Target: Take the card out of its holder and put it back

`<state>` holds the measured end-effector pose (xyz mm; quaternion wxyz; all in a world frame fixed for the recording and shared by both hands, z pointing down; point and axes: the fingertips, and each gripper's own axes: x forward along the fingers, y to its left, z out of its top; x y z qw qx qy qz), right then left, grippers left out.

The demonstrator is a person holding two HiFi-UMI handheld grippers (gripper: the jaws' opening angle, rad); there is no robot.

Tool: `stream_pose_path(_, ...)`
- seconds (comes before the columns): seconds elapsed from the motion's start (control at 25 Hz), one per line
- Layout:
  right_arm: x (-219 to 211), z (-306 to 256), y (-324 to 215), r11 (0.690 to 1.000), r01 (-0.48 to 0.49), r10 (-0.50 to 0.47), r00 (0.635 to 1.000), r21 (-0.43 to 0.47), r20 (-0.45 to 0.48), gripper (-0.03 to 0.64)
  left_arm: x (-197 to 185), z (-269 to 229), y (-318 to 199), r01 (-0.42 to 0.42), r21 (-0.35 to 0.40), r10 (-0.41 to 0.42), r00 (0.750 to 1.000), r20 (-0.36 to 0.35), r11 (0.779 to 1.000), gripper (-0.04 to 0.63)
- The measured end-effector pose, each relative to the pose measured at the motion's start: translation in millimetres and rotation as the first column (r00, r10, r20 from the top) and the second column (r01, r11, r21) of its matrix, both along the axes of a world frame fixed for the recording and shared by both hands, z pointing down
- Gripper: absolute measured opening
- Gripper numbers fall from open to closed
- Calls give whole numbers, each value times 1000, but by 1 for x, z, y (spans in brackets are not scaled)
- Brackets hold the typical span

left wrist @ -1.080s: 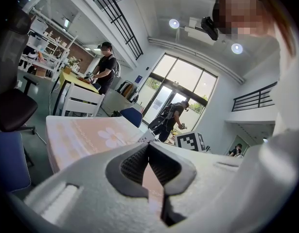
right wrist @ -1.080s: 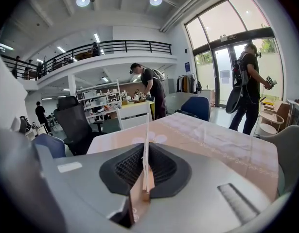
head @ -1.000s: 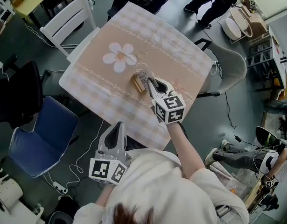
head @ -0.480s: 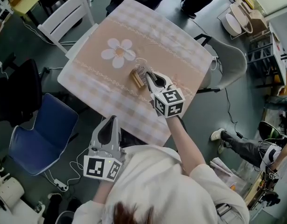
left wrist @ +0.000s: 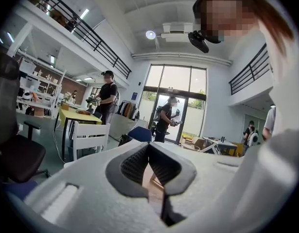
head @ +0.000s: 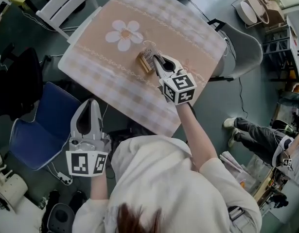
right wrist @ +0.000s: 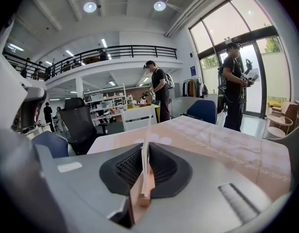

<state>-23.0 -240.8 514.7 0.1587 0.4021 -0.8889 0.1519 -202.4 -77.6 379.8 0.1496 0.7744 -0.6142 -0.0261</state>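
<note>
Pinching the thin white card [right wrist: 145, 149] upright between the fingers of the right gripper [head: 156, 60], tan wooden holder block [head: 142, 62] just below them on the pink checked counter [head: 178, 38]. Holding the fingers of the left gripper [head: 90, 102] pressed together, empty, well apart.

Bright, even daylight indoors. Washed out pale at tall windows [left wrist: 177, 98] in left gripper view; small halos round ceiling lamps [right wrist: 90, 7] in right gripper view. Heavy fisheye bending in both gripper views, black vignette at corners. Soft, out of focus on near shells of left gripper [left wrist: 149, 147] and right gripper [right wrist: 146, 147]; sharper farther back. Head view evenly lit, sharp on bench [head: 188, 33], only faint soft shadows, mild stretching at edges.
</note>
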Motion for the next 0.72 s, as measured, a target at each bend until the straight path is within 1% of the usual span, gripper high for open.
stream_pose_path(0.12,-1,6,1,1000,2,-2,1000,-6,-4,17,0,1,2,0,4,1,1000,-6,1000,0)
stream_pose_path(0.4,-6,18,2,1000,19,-19,1000,-25,-24,14,12,3,4,-33,0,33,999,-20,999,0)
stream_pose_path(0.72,-7,27,3,999,27,-28,999,-35,-29,14,19,4,5,-37,-9,37,999,-34,999,0)
